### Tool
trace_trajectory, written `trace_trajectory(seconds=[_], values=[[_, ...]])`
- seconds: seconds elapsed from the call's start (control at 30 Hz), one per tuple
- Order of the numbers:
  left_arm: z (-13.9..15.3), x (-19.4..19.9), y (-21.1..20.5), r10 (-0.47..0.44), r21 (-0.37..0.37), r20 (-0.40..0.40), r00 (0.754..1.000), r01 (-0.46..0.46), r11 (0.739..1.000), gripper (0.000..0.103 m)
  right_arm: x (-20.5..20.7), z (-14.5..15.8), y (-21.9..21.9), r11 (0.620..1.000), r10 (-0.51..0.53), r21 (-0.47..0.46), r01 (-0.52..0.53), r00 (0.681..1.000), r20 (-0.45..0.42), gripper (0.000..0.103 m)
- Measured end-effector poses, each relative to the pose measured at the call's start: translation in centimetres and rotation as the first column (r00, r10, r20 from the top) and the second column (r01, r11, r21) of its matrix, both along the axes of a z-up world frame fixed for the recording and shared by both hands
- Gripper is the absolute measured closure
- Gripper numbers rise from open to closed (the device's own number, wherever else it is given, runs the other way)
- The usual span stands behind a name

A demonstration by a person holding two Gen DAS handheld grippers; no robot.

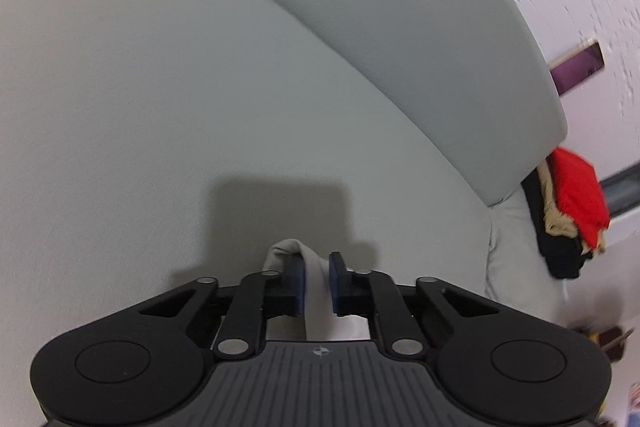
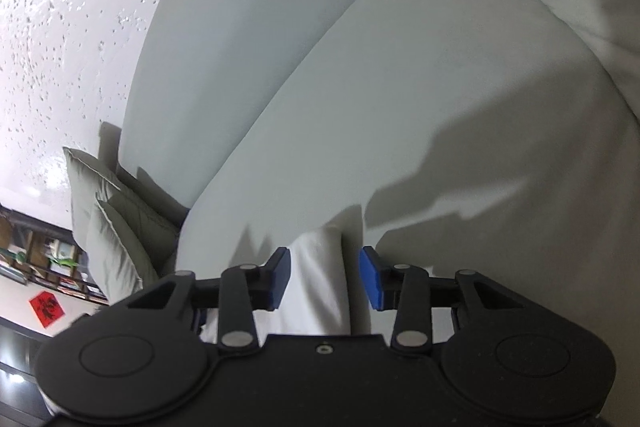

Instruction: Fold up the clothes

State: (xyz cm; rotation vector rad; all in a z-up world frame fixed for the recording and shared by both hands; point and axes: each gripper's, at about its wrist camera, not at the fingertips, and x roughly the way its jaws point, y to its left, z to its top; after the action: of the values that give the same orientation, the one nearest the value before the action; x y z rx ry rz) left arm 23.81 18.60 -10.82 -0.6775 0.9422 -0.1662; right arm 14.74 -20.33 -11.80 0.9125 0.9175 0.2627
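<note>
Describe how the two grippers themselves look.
Both are alike: the left gripper and right gripper have matte black bodies, round-lobed shoulders, black linkage bars with silver pivot pins, and blue pads on the fingers. The left's ribbed grey plate carries a small cross mark. No cables or sleeves show.

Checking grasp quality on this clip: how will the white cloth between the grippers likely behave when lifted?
Probably floppy: the white cloth bunches into a soft fold between the left gripper pads. Likely light, since it drapes thinly. It may slip from the right gripper, whose jaws stand wider than the cloth.
</note>
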Motion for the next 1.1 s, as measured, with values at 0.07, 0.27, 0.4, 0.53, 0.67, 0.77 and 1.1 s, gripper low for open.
trace_trajectory(seconds=[0.07,0.27,0.4,0.53,0.67,0.77,1.1], values=[[0.4,0.3,-0.8,-0.016,0.061,0.026,1.0,0.015,0.998,0.102,0.5,-0.1,0.8,1.0,0.004,-0.025,-0.004,1.0,0.003,0.065],[1.3,0.7,-4.1,-0.087,0.298,0.094,0.992,0.055,0.953,0.102,0.4,1.3,3.0,0.979,0.019,-0.204,0.003,0.994,0.107,0.098],[1.5,-0.2,-4.7,-0.095,0.359,0.076,0.993,0.062,0.931,0.091,0.4,0.4,3.2,0.968,0.02,-0.25,0.003,0.996,0.088,0.097],[2.9,-2.6,-4.4,-0.082,0.364,0.065,0.994,0.053,0.93,0.082,-0.1,0.8,1.9,0.978,-0.001,-0.207,0.012,0.999,0.052,0.08],[4.2,-5.0,-4.0,-0.07,0.369,0.055,0.996,0.045,0.928,0.078,-2.9,3.5,0.3,0.969,-0.006,-0.244,0.026,0.996,0.084,0.057],[5.2,-6.8,-3.7,-0.06,0.373,0.048,0.997,0.038,0.927,0.079,-6.0,5.3,-0.4,0.969,0.012,-0.248,0.013,0.995,0.1,0.057],[2.1,-9.6,-11.2,-0.24,0.63,-0.072,0.968,0.231,0.741,0.078,-8.7,6.7,10.0,0.832,0.358,-0.488,-0.263,0.927,0.111,0.073]])
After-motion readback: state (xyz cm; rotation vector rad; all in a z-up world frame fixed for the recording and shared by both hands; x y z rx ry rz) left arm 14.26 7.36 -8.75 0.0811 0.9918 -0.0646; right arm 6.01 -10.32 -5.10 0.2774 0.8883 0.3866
